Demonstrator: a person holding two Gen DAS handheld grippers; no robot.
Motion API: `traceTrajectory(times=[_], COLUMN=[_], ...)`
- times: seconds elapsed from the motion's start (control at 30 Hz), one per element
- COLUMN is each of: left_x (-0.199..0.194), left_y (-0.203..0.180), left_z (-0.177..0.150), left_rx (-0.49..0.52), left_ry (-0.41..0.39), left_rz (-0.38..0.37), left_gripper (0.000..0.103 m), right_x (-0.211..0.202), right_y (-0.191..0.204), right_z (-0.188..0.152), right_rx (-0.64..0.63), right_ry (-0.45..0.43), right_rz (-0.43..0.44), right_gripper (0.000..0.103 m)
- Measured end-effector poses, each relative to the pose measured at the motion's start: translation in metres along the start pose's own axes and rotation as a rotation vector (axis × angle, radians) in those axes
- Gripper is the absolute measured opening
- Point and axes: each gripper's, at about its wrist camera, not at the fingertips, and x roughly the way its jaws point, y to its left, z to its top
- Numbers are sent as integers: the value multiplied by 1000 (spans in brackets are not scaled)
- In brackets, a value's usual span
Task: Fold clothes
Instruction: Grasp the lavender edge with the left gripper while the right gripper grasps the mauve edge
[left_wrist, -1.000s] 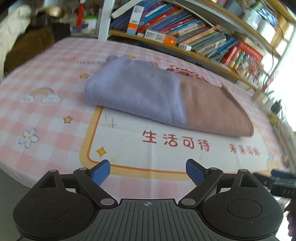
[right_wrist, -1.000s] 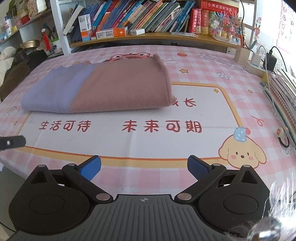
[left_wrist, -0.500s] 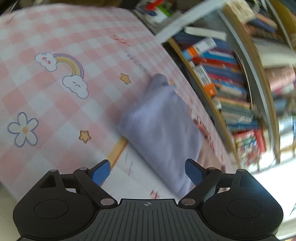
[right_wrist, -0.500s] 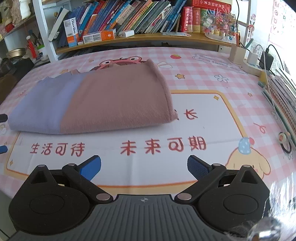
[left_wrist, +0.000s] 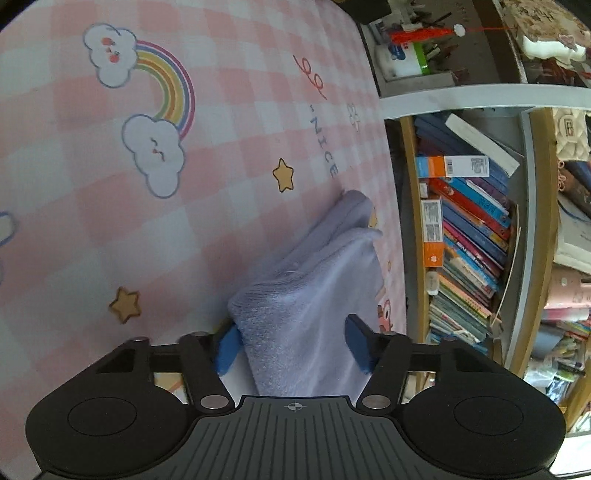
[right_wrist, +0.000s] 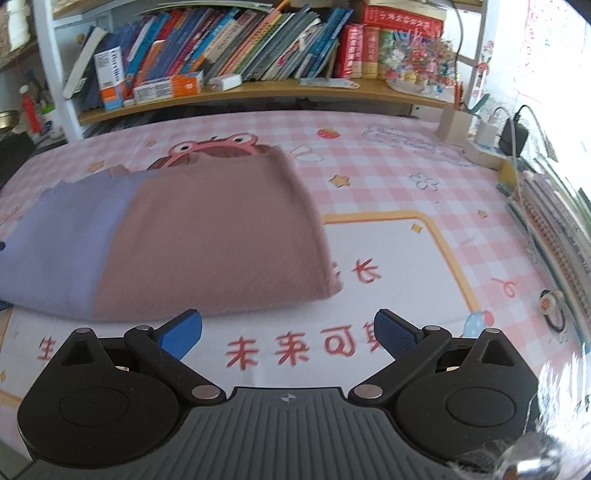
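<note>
The left gripper (left_wrist: 291, 345), turned on its side, is held spread wide with the lavender end of the folded cloth (left_wrist: 314, 314) between its blue fingers (left_wrist: 356, 343), not yet pinched. The right gripper (right_wrist: 288, 328) is held wide open and empty just short of the cloth's brown end (right_wrist: 214, 240). The cloth is laid on the pink checked tablecloth (right_wrist: 388, 162), with the bookshelf (right_wrist: 258, 88) behind.

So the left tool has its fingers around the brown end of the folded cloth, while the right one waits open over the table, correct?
Not quite. The left wrist view shows the left tool straddling the lilac end of the folded cloth, not the brown end. The right tool is open over the table, as you said.
</note>
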Motion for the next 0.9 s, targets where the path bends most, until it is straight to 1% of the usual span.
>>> traceTrajectory(times=[0.03,0.1,0.13,0.2,0.23,0.27,0.3,0.33,0.37,0.4,0.43,0.47,0.5,0.57,0.6,0.63,0.67,0.73,0.8,0.9], left_x=[3,8,9,8,7,3,-1,-7,-14,-20,-27,-34,-39,-46,-46,-45,-41,-33,-26,-21], left_y=[2,8,9,9,8,7,6,7,7,8,10,13,16,25,28,31,30,28,24,20], left_z=[2,6,8,12,15,20,24,30,35,41,45,48,51,56,57,59,59,58,57,55], left_rx=[-10,-27,-14,21,43,62,83,106,129,150,157,164,164,148,134,122,119,113,116,113], left_ry=[4,10,10,8,4,-10,-26,-49,-73,-95,-110,-124,-132,-133,-122,-110,-98,-73,-61,-64], left_rz=[2,-4,-13,-24,-27,-29,-30,-27,-23,-19,-15,-13,-14,-33,-39,-46,-53,-68,-83,-93], left_gripper=[25,13,11,10,9,9,9,9,9,9,9,9,9,10,11,16,18,29,37,38], right_x=[1,4,7,14,17,20,24,28,32,37,42,45,47,51,53,55,57,61,63,64], right_y=[-1,-3,-6,-12,-15,-15,-15,-11,-7,-2,2,6,10,18,21,25,29,36,42,44], right_z=[3,9,13,22,27,31,35,37,38,38,39,39,38,36,35,34,33,31,30,29], right_rx=[6,19,36,82,106,123,138,140,137,134,131,126,119,106,99,92,86,72,57,27], right_ry=[-4,-13,-15,-8,-3,3,10,24,42,60,78,90,100,119,128,137,147,165,179,183], right_rz=[-11,-33,-43,-24,-10,14,45,65,82,98,114,126,136,155,165,175,184,204,215,209], right_gripper=[100,99,98,97,95,88,84,76,65,60,49,44,42,30,27,21,18,16,16,16])
